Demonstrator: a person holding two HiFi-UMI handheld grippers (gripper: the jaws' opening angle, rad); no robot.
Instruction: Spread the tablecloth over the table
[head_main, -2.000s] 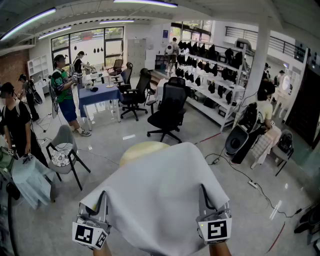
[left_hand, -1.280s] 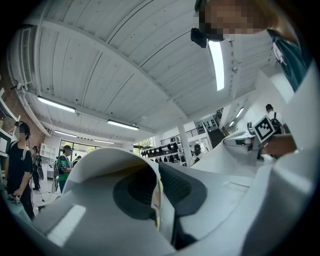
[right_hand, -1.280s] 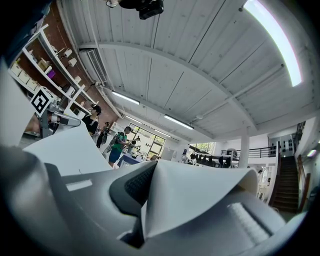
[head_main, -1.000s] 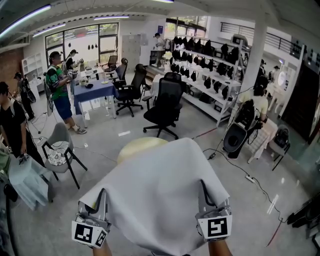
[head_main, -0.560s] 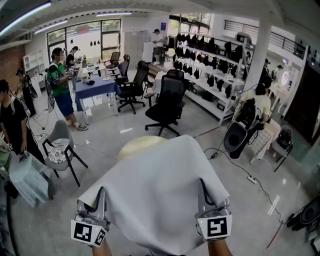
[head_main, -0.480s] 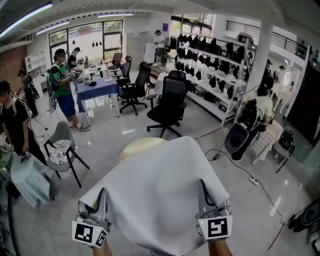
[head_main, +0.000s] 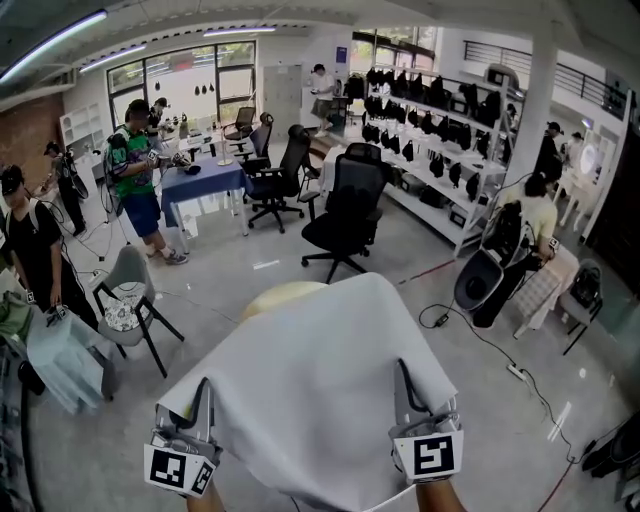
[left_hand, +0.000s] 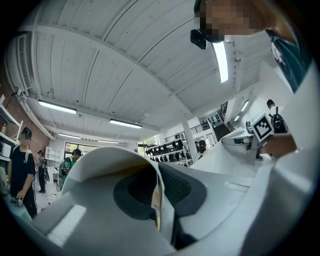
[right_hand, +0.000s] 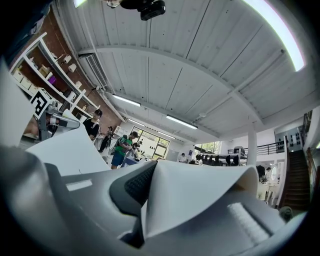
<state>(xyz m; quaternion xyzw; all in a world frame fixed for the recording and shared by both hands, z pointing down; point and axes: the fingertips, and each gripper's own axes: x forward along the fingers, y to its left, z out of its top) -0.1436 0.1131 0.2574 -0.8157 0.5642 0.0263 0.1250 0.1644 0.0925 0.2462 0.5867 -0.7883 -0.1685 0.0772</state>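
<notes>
Straight ahead, past the tablecloth (head_main: 320, 385), lies the round table (head_main: 275, 297); my left fingers (left_hand: 90, 200) and right fingers (right_hand: 85, 197) each clamp 1 near corner.

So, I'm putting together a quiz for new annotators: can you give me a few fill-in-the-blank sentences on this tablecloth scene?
The left gripper and right gripper are both ____ on the tablecloth.
The round table shows only past the cloth's ____ edge.
The office chair just beyond that table is ____.
Missing words: shut; far; black.
</notes>
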